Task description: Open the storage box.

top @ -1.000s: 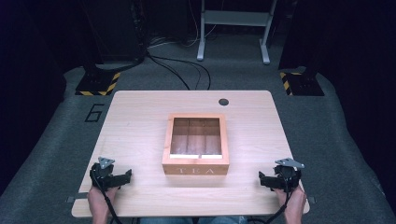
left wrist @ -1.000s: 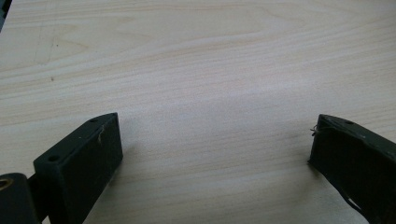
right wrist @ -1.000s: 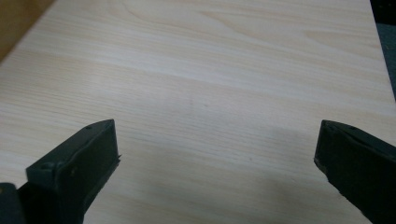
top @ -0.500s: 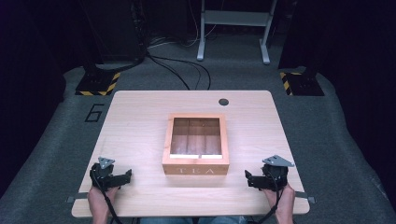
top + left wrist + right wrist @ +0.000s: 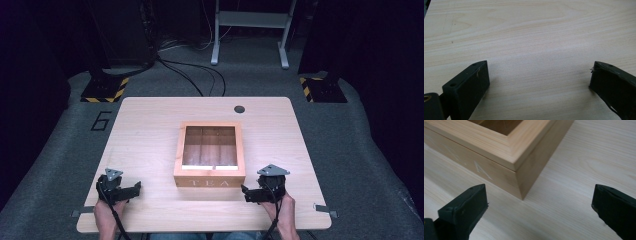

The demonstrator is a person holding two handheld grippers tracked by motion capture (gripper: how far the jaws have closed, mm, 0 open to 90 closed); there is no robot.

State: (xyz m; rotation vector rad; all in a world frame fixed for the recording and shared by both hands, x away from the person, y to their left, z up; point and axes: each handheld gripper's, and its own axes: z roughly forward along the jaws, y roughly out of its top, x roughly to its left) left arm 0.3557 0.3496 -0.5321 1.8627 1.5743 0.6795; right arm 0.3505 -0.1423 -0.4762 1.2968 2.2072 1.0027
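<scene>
Approach phase, judged from the layout: the right gripper (image 5: 251, 194) sits low over the table (image 5: 150, 130) just beside the near right corner of the wooden tea box (image 5: 210, 155), while the left gripper (image 5: 131, 190) rests well apart from the box, near the table's near left edge. Both pairs of jaws stand wide apart and hold nothing; in the left gripper view the left gripper (image 5: 537, 75) frames bare pale wood grain, and in the right gripper view the right gripper (image 5: 540, 195) frames the box corner (image 5: 520, 182), which lies between the jaws but beyond their tips, not touched. The box stands near the middle of the table, slightly toward the near side, square to its edges. It is light wood with a framed lid whose window shows dark inner compartments; the word TEA (image 5: 209, 183) is lettered on its near face, and a thin seam between lid and body runs along that face. The lid appears down. The next move probably calls for carrying the right jaws forward to the lid's near edge or corner and closing on the rim, with the left gripper brought in to steady the body, since a light box could slide on the smooth top. A small dark round grommet (image 5: 239, 108) lies at the far side.
</scene>
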